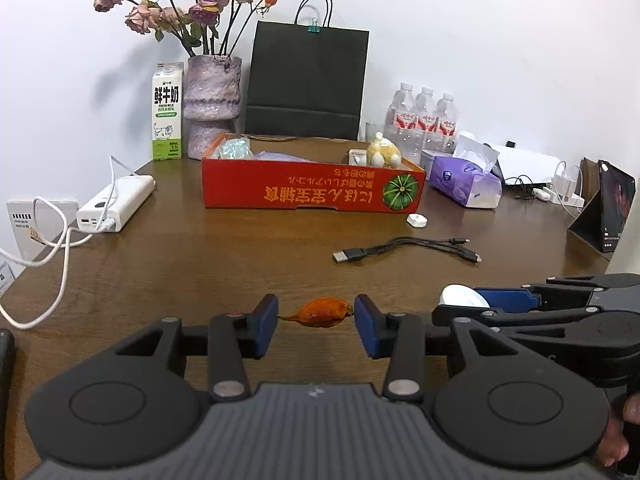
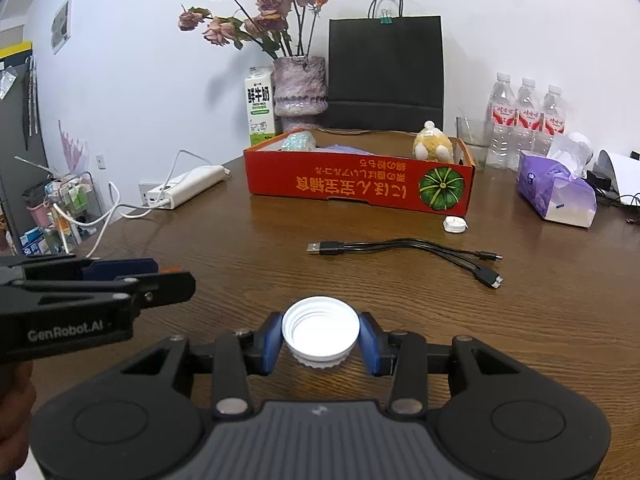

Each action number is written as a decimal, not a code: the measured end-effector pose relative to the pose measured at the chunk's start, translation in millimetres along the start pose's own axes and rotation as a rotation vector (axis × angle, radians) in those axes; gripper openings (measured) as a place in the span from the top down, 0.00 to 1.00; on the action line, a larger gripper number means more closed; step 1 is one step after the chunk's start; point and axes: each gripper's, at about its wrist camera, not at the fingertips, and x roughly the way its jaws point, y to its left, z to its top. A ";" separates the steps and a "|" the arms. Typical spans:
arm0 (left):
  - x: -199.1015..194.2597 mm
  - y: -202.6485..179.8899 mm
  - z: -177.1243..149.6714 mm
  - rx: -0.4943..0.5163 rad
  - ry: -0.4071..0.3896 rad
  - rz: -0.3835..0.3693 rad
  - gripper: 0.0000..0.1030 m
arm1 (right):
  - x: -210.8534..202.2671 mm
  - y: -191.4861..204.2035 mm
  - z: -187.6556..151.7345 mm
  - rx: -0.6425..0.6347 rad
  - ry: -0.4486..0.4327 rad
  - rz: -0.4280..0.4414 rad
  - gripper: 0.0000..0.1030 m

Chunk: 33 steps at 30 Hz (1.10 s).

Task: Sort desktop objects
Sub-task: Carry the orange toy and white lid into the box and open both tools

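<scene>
Left wrist view: your left gripper (image 1: 316,322) pinches the dried orange pod (image 1: 320,312) end to end. Your right gripper (image 2: 321,336) hugs the white cap (image 2: 320,326). The red box (image 2: 360,182) waits straight ahead, mid-tabletop (image 2: 240,272).

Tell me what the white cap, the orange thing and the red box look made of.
White cap: likely smooth moulded plastic, with thread rings inside and a ribbed rim. Orange thing: seems a dried, wrinkled plant pod or peel with a matt skin; uncertain. Red box: printed cardboard, to judge by its folded edges and matt print.
</scene>
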 end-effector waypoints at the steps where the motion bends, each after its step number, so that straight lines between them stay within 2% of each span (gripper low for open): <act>1: 0.5 1.1 2.9 -0.002 -0.005 0.001 0.58 | 1.2 -1.9 1.9 0.004 -0.001 -0.004 0.62; 7: 12.3 11.5 38.3 0.009 -0.032 -0.001 0.58 | 7.4 -20.0 34.7 0.035 -0.045 -0.020 0.62; 12: 35.0 17.7 93.4 0.046 -0.067 0.021 0.58 | 18.9 -33.2 86.1 0.005 -0.120 -0.028 0.62; 15: 58.3 22.1 134.6 0.095 -0.103 0.029 0.58 | 33.5 -45.3 127.6 0.000 -0.153 0.015 0.62; 17: 75.5 26.4 165.2 0.103 -0.131 0.033 0.58 | 53.5 -60.8 161.7 0.064 -0.129 0.065 0.62; 19: 102.8 32.1 194.8 0.091 -0.129 -0.002 0.58 | 79.7 -77.8 195.8 0.130 -0.089 0.111 0.62; 21: 137.3 35.7 216.6 0.087 -0.103 -0.027 0.58 | 109.8 -89.0 225.4 0.148 -0.075 0.105 0.62; 24: 205.4 39.5 239.0 0.078 0.014 -0.041 0.58 | 168.0 -103.9 258.8 0.198 -0.001 0.101 0.62; 26: 250.0 45.5 243.2 0.057 0.097 -0.046 0.58 | 208.7 -111.6 273.2 0.222 0.063 0.095 0.62; 28: 291.6 54.0 239.9 0.020 0.146 -0.002 0.58 | 243.3 -114.3 283.0 0.201 0.100 0.039 0.62; 30: 321.2 65.1 234.1 -0.022 0.204 -0.003 0.58 | 276.5 -117.4 285.2 0.184 0.151 -0.007 0.62; 32: 338.0 73.8 228.3 -0.061 0.222 -0.027 0.42 | 306.8 -125.8 284.3 0.215 0.210 -0.008 0.61; 33: 340.4 75.7 227.8 -0.066 0.220 -0.028 0.28 | 317.0 -127.7 283.6 0.225 0.227 -0.008 0.61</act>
